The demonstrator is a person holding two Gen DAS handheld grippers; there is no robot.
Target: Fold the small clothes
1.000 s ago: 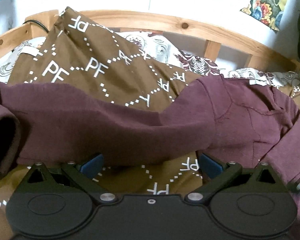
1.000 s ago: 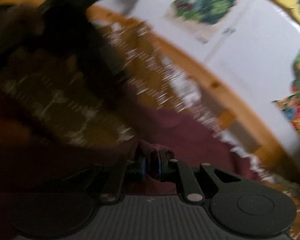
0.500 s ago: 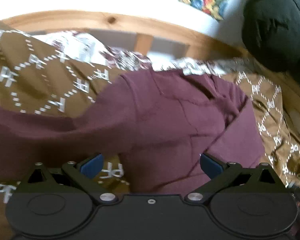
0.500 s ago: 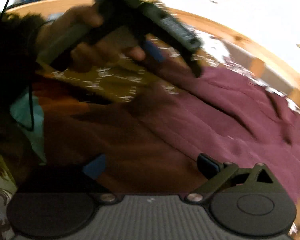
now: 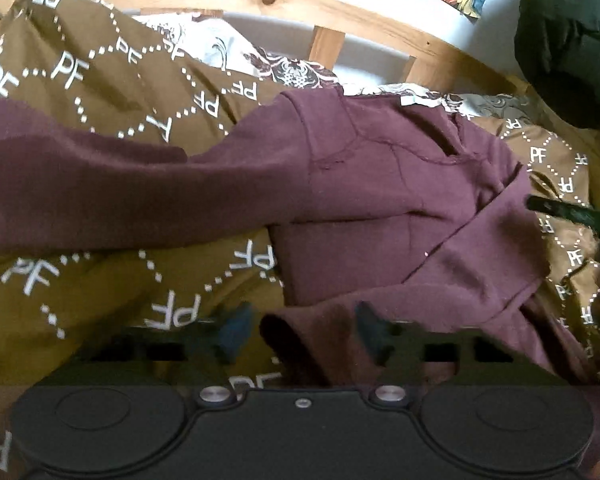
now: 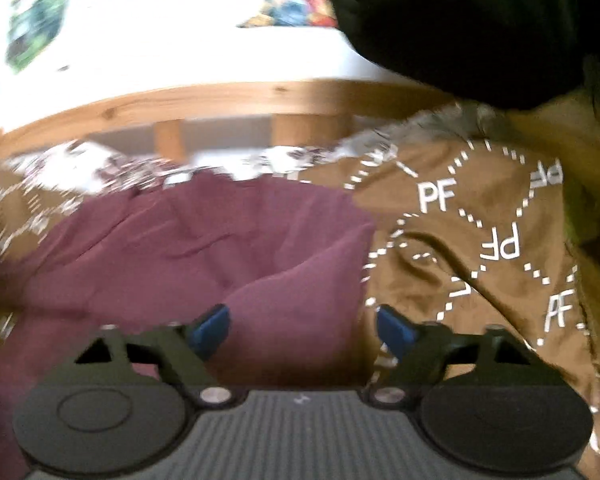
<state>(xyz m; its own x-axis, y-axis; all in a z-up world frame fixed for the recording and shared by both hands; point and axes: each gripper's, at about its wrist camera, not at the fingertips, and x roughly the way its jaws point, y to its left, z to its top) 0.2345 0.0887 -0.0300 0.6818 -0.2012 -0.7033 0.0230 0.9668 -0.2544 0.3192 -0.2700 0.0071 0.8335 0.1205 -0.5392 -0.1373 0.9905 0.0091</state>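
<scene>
The dark red sweater (image 5: 380,184) lies across the middle of the frame on the brown blanket (image 5: 100,80), its cuff between the spread left gripper (image 5: 300,332), and the spread right gripper (image 6: 302,326) might grab blanket too

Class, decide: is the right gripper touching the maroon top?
Cannot tell. The right wrist view shows the right gripper open over the maroon top, blurred, with no plain contact or gap.

Daylight was soft and dim; the white wall (image 6: 172,32) glared, the right view smeared (fisheye edges bowed), left gripper (image 5: 300,334) ghosted.
</scene>
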